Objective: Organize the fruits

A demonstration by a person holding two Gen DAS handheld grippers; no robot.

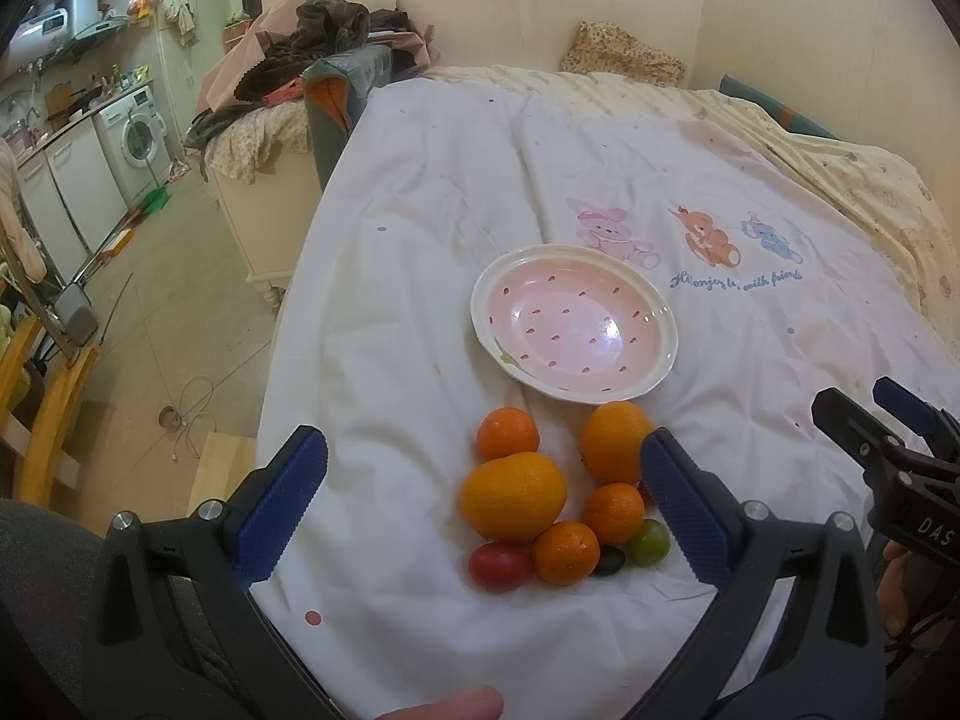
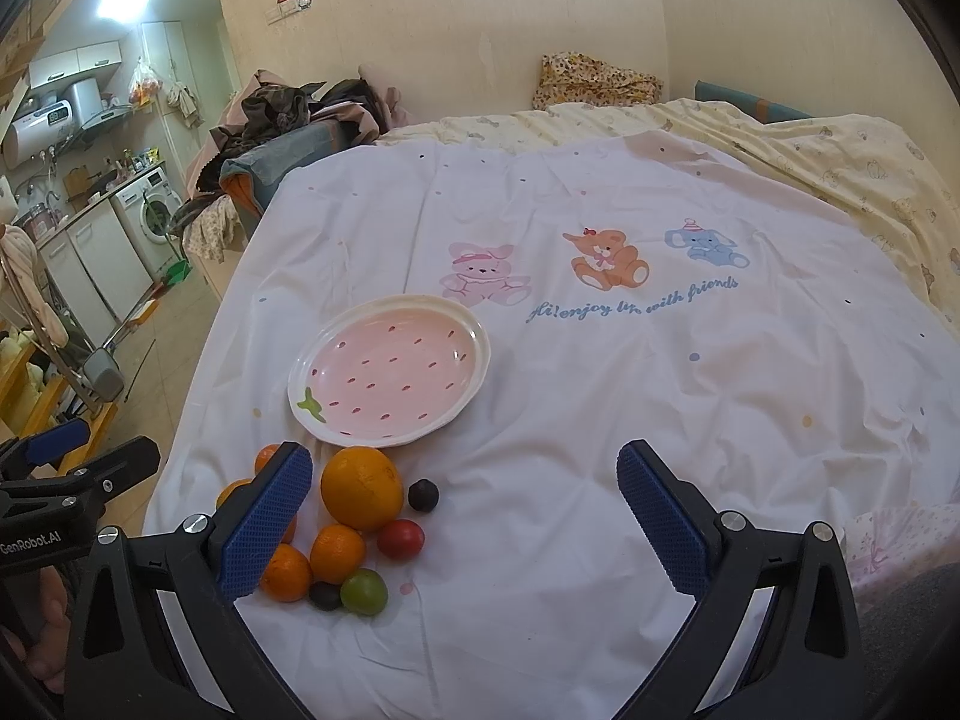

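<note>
An empty pink strawberry-pattern plate (image 1: 575, 330) (image 2: 390, 371) lies on the white bed sheet. Just in front of it sits a cluster of fruit: two large oranges (image 1: 513, 495) (image 2: 361, 487), several small tangerines (image 1: 613, 511) (image 2: 337, 552), red tomatoes (image 1: 499, 566) (image 2: 401, 539), a green fruit (image 1: 648, 542) (image 2: 363, 591) and dark plums (image 2: 423, 494). My left gripper (image 1: 480, 480) is open and empty, hovering over the cluster. My right gripper (image 2: 465, 498) is open and empty, just right of the cluster. It also shows in the left wrist view (image 1: 864, 420).
The white sheet (image 2: 630, 396) with cartoon animals covers the bed; a yellow quilt (image 2: 840, 168) lies at the back right. A pile of clothes (image 1: 324, 42) sits beyond the bed's left edge. A kitchen with a washing machine (image 1: 135, 135) lies far left.
</note>
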